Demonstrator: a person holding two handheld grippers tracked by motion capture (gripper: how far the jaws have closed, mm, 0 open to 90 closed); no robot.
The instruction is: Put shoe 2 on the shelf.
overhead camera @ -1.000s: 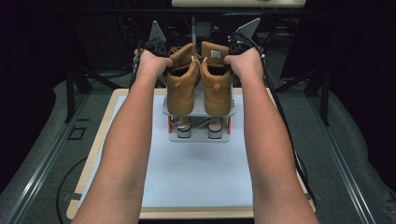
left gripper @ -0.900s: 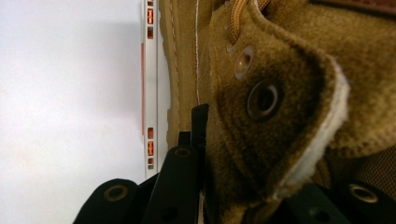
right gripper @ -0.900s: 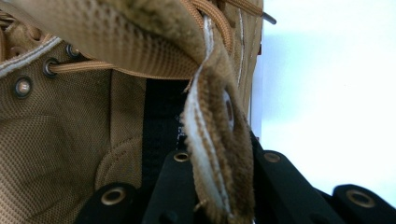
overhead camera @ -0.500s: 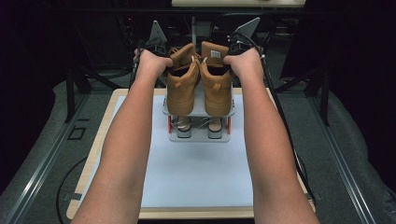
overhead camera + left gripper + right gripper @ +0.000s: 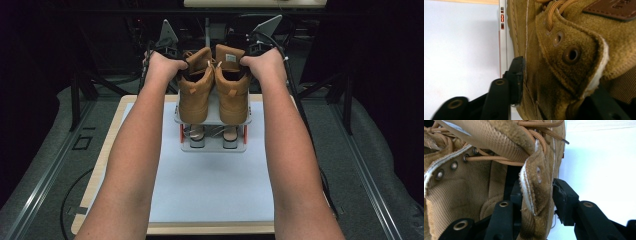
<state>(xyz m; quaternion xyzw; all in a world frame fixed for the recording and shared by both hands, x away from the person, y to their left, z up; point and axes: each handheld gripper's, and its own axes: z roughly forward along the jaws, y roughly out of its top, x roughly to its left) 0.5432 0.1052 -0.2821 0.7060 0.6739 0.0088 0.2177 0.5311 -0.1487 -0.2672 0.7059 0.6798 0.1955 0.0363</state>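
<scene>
Now, two tan suede boots are sitting side by side on the top shelf of a small grey shoe rack at the far middle of the table, which is carrying a pale mat. The left boot and the right boot are standing with their heels toward the near edge, collars up. On the lower shelf, a pair of paler shoes is peeking out beneath them.

The left hand is holding the left gripper at the outer, left side of the left boot's collar. In the left gripper view, one black jaw is lying right against the outer suede wall, the other is showing dark at the inner side of the collar, and the jaws have just been opening with the collar wall between them (whether the pads are pressing, the frame is not showing clearly).

The right hand is doing the mirror job with the right gripper at the right boot's outer side. In the right gripper view, the eyelet flap is standing between the two jaws; the outer jaw is standing visibly clear of the suede. These jaws have just been opening too, and the flap is no longer pinched.
</scene>
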